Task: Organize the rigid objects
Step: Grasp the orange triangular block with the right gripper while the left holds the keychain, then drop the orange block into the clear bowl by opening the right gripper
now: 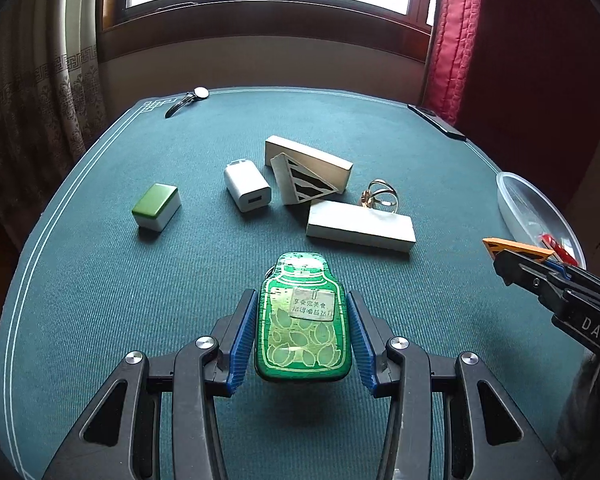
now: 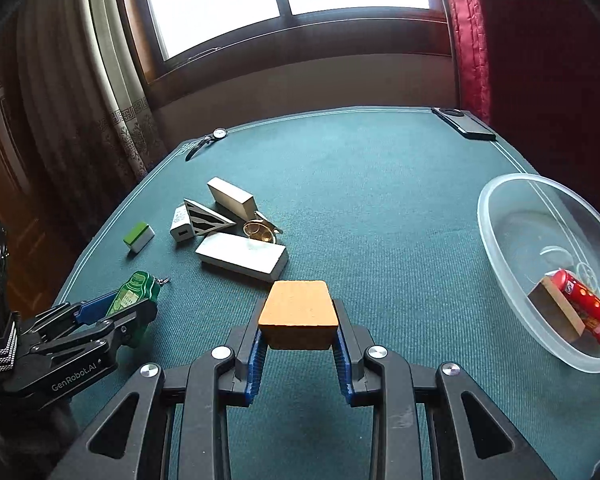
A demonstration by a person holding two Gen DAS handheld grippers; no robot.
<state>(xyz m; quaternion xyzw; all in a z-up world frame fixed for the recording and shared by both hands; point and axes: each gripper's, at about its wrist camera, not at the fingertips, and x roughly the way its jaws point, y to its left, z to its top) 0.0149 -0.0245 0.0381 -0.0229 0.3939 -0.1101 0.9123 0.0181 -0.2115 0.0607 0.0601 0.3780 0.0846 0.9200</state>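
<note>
Green and glossy, a bottle-shaped tin (image 1: pixel 302 320) printed with leaves is clamped between the blue pads of the left gripper (image 1: pixel 302 334), lifted above the teal table (image 1: pixel 100 300). An orange block (image 2: pixel 298 312) is pinched likewise in the right gripper (image 2: pixel 299 344), held level over the cloth. Beyond lie two pale blocks (image 1: pixel 360 226), a white charger (image 1: pixel 247 186), a green-topped tile (image 1: pixel 156 206) and gold rings (image 1: pixel 380 198). A clear bowl (image 2: pixel 500 216) at the right holds a red can (image 2: pixel 584 306).
</note>
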